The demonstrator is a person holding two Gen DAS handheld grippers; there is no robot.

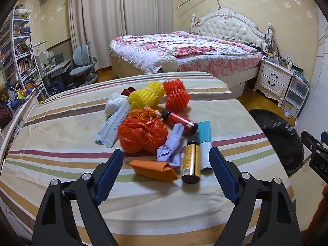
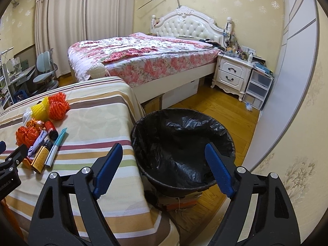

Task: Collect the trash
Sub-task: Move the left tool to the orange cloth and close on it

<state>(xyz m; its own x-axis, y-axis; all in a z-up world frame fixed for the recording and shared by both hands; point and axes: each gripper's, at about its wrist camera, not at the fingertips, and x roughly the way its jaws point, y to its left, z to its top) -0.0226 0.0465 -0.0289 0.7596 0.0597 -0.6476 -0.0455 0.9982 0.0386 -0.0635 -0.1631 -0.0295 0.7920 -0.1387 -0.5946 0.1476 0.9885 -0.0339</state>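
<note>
Trash heaped on the striped table (image 1: 61, 143), straight ahead at 12 o'clock of the left gripper (image 1: 166, 160). Nearest pieces: folded orange paper (image 1: 153, 171) just past the fingertips, long axis running 10 to 4 o'clock; gold bottle (image 1: 191, 162) beside it at 1 o'clock, lying flat, axis 12 to 6, cap pointing away, base toward the gripper. Crumpled lilac wrapper (image 1: 172, 145) between the two, touching both as far as can be judged. Teal-and-white tube (image 1: 205, 143) alongside the gold bottle on its right, parallel. Farther out at 12 o'clock: orange plastic bag (image 1: 141, 135), red bottle (image 1: 180, 122) lying 10 to 4, white pouch (image 1: 111, 126), then yellow foam net (image 1: 146, 94) and orange foam net (image 1: 176, 94) at the far end.

Left gripper spread wide, empty, jaws bracketing the near pieces from above and short of them; clearly the nearer hand. Probably best aligned for the gold bottle, whose axis runs along the fingers, so a close across its width looks workable without turning the wrist.

Black-lined bin (image 2: 180, 143) on the floor off the table's right edge, at 3 o'clock of the pile. Right gripper (image 2: 164, 157) also wide and empty, poised over the bin mouth, well apart from the trash, which sits at its 9 to 10 o'clock. Drop-off likely a short swing rightward.
</note>
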